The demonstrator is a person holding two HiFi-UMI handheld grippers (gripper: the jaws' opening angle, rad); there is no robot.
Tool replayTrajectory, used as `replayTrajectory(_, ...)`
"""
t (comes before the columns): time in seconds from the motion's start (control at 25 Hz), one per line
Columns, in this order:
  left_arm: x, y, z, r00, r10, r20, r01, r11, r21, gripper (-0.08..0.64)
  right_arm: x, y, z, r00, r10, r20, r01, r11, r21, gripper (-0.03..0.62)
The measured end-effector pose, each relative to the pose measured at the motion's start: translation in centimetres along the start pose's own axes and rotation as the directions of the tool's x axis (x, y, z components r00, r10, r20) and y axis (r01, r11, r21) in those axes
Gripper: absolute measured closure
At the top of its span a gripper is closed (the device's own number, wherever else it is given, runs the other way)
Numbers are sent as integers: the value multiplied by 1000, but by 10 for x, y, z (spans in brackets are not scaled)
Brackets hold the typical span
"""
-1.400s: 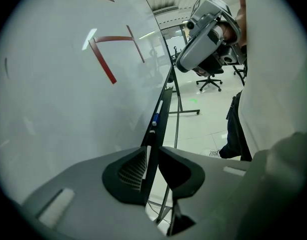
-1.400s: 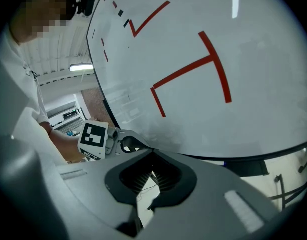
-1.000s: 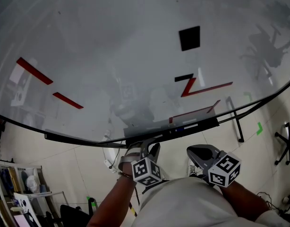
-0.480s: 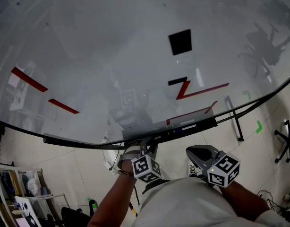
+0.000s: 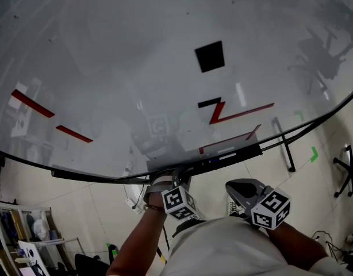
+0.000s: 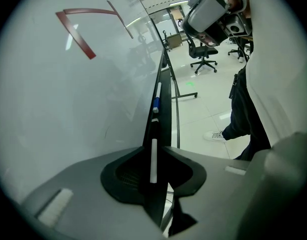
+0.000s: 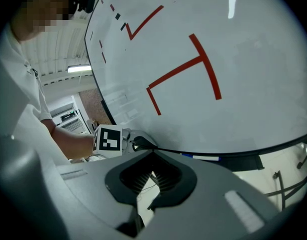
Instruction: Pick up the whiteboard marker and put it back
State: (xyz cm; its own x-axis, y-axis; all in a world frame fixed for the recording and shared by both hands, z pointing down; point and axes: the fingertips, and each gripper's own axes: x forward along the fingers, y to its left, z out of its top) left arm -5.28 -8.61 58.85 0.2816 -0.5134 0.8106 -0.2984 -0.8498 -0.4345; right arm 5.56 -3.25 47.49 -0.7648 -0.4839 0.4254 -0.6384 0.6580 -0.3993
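Left gripper: lifted to the bottom edge of the whiteboard, with its tips right at the tray. The jaws are pinched together on a slim white barrel.
Whiteboard marker: it lies lengthwise between the left gripper's pads, the white barrel sitting in the hollow of the jaws. Its dark end sticks out past the tips and points ahead along the tray.
Right gripper: held low, beside the left gripper and short of the board. Its jaws are closed tip to tip and have nothing between them.
Tray: a narrow black ledge under the board's edge, running straight ahead from the left gripper's tips.
Blue-capped marker: it lies on the tray just beyond the held marker's dark end, with a white pen farther along the same ledge.
Board face: it rises above and ahead of both grippers. From the head view it carries red strokes and a black square well above the left gripper.
From the right gripper: the left gripper's marker cube shows just ahead and to its left, against the board's lower edge.
Floor: pale tiles to the left gripper's right, with an office chair far ahead.
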Motion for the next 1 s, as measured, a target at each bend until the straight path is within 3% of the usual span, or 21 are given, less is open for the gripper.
replayTrajectory(0.64, 13, 0, 5, 1000, -11, -20, 11, 999, 32, 479, -5, -6, -1, 1000, -16, 7, 16, 1000, 14, 591)
replayTrajectory(1.0, 16, 2, 6, 1000, -21, -9, 20, 999, -42, 502, -3, -7, -3, 1000, -15, -4, 15, 1000, 12, 591)
